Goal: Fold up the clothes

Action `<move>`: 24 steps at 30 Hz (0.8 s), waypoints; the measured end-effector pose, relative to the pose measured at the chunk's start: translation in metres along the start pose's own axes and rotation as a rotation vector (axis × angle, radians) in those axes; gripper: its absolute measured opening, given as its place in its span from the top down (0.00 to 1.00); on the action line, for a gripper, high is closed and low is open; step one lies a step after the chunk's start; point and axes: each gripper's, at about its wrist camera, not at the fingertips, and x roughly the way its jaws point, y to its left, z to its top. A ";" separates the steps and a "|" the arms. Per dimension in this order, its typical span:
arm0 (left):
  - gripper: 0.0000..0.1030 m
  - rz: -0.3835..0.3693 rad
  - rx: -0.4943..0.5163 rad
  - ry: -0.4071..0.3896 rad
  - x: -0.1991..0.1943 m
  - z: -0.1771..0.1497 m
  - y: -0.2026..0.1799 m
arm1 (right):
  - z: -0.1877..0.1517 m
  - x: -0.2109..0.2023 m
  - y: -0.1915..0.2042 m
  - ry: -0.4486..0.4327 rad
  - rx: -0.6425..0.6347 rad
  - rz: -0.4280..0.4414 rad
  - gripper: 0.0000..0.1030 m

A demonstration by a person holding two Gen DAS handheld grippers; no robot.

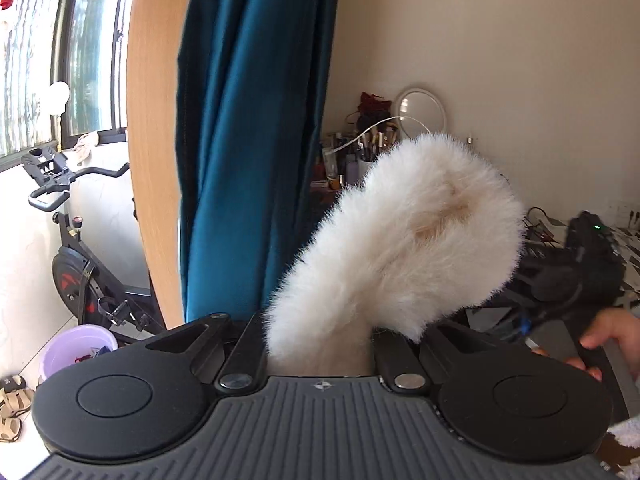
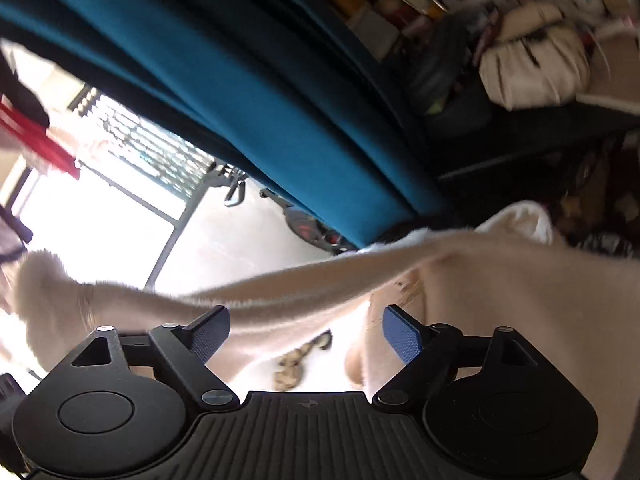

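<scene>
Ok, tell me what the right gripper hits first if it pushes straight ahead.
Most likely the cream fuzzy garment: its stretched sleeve crosses just beyond the open right gripper. Past it lies pale floor; depth is hard to judge through the fisheye.

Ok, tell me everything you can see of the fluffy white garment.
The fluffy white garment is long-piled, fur-like fabric, cream-white with a faint tan patch where the pile parts. One bunched end rises from between the left tongs, which are closed on it. In the right wrist view its smoother, pale body hangs in the air, a sleeve-like strip stretching leftward above the open right tongs, which do not grip it.
</scene>
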 end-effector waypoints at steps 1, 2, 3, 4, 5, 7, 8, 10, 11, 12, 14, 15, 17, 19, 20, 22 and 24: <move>0.94 -0.033 0.008 0.008 -0.001 -0.005 -0.008 | 0.003 0.002 -0.010 0.018 0.080 0.033 0.13; 0.94 -0.066 0.017 0.017 -0.002 -0.010 -0.015 | 0.005 0.005 -0.018 0.040 0.145 0.062 0.13; 0.94 -0.088 0.029 0.023 -0.001 -0.013 -0.022 | 0.005 0.010 -0.021 0.068 0.177 0.083 0.12; 0.94 -0.111 0.041 0.029 0.000 -0.015 -0.028 | 0.004 0.014 -0.022 0.099 0.201 0.098 0.11; 0.94 -0.133 0.054 0.035 0.001 -0.018 -0.034 | 0.001 0.020 -0.021 0.138 0.203 0.102 0.10; 0.94 -0.178 0.078 0.047 0.004 -0.024 -0.047 | -0.006 0.030 -0.017 0.221 0.194 0.106 0.11; 0.94 -0.200 0.090 0.054 0.005 -0.027 -0.053 | -0.009 0.033 -0.014 0.256 0.184 0.108 0.17; 0.93 -0.245 0.114 0.066 0.007 -0.032 -0.066 | -0.015 0.033 -0.008 0.284 0.140 0.101 0.45; 0.93 -0.267 0.125 0.072 0.008 -0.035 -0.072 | -0.016 0.026 -0.006 0.267 0.100 0.071 0.71; 0.92 -0.281 0.118 0.080 0.009 -0.035 -0.075 | -0.016 0.019 -0.003 0.249 0.061 0.041 0.93; 0.79 -0.305 0.111 0.088 0.013 -0.036 -0.077 | -0.016 -0.003 0.000 0.193 0.005 -0.018 0.93; 0.75 -0.314 0.108 0.092 0.014 -0.037 -0.078 | -0.014 -0.018 0.001 0.155 -0.019 -0.048 0.93; 0.54 -0.284 0.111 0.110 0.019 -0.043 -0.072 | -0.010 -0.049 -0.001 0.072 -0.063 -0.116 0.93; 0.49 -0.253 0.115 0.127 0.024 -0.049 -0.066 | -0.005 -0.083 -0.011 -0.022 -0.089 -0.222 0.93; 0.48 -0.238 0.117 0.136 0.026 -0.052 -0.063 | -0.002 -0.101 -0.018 -0.068 -0.095 -0.281 0.93; 0.47 -0.208 0.120 0.153 0.030 -0.057 -0.056 | -0.001 -0.137 -0.044 -0.152 -0.080 -0.428 0.93; 0.47 -0.178 0.124 0.171 0.035 -0.063 -0.050 | -0.005 -0.166 -0.069 -0.206 -0.071 -0.581 0.93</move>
